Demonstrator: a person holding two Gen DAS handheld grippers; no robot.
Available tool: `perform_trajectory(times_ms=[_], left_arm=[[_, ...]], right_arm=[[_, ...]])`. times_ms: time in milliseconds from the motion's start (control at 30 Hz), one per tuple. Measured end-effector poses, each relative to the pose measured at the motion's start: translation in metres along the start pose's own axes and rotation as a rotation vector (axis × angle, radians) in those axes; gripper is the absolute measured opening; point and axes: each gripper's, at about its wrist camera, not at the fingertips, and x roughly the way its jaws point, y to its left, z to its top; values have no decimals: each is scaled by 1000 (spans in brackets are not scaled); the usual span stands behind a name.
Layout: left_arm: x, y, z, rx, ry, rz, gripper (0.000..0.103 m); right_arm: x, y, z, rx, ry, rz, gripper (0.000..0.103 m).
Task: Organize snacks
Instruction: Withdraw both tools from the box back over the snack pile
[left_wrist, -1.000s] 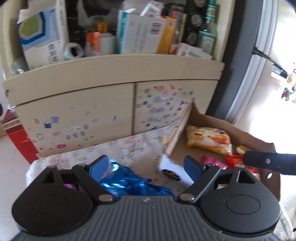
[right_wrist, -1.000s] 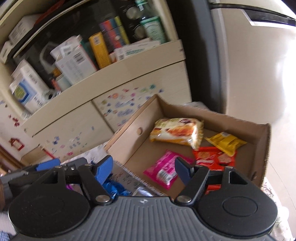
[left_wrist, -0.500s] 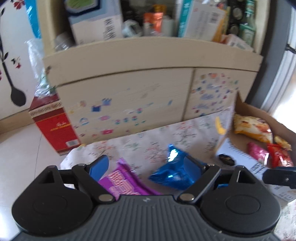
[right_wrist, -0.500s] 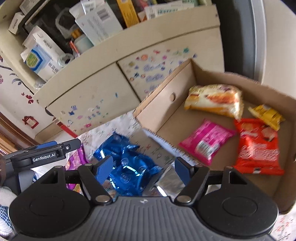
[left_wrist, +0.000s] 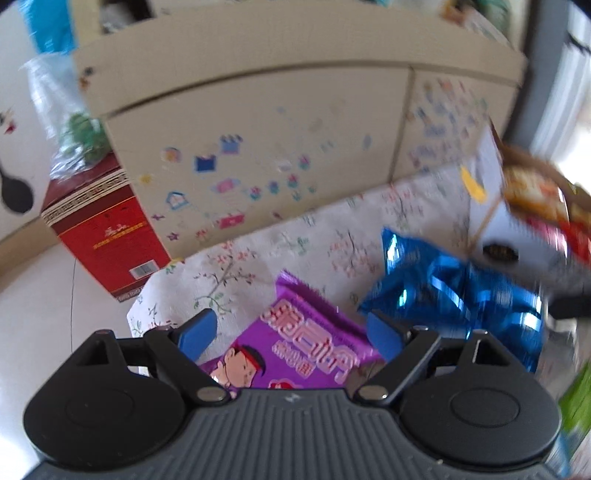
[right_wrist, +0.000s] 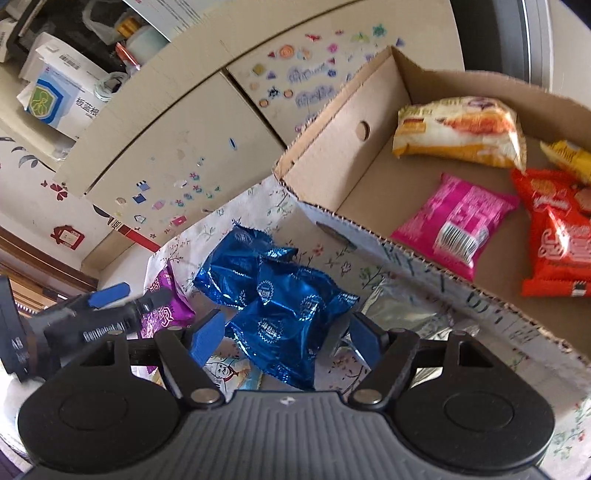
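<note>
A floral tablecloth (right_wrist: 258, 210) fills mid-frame, carrying blue foil packets (right_wrist: 280, 299) at centre, a purple packet (right_wrist: 166, 306) lower left, and a cardboard box (right_wrist: 343, 133) at right.

Loose packets (right_wrist: 280, 295) left of filled box (right_wrist: 369, 122)

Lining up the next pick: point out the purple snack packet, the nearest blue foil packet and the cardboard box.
purple snack packet (left_wrist: 299, 336), left wrist view, printed front.
nearest blue foil packet (right_wrist: 291, 325), right wrist view, crinkled middle.
cardboard box (right_wrist: 343, 136), right wrist view, inner left wall.
</note>
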Motion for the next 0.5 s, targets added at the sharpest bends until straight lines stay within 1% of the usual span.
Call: perform_trajectory(times_ms=[100,133,267,367,500], left_arm=[[5,-3,-8,78,5,15,88],[7,-2,-10,87,4,10,89],[11,0,-14,77,-2,-18,90],[14,-3,-16,89,-4,-37,91],[16,-9,-17,115,-10,-25,91]], right_arm=[[4,1,0,7,1,-4,82],[5,2,0,5,1,-5,82],[13,6,-1,-15,3,-9,82],[20,10,-2,-38,9,-24,82],[26,14,-2,-52,11,-21,83]])
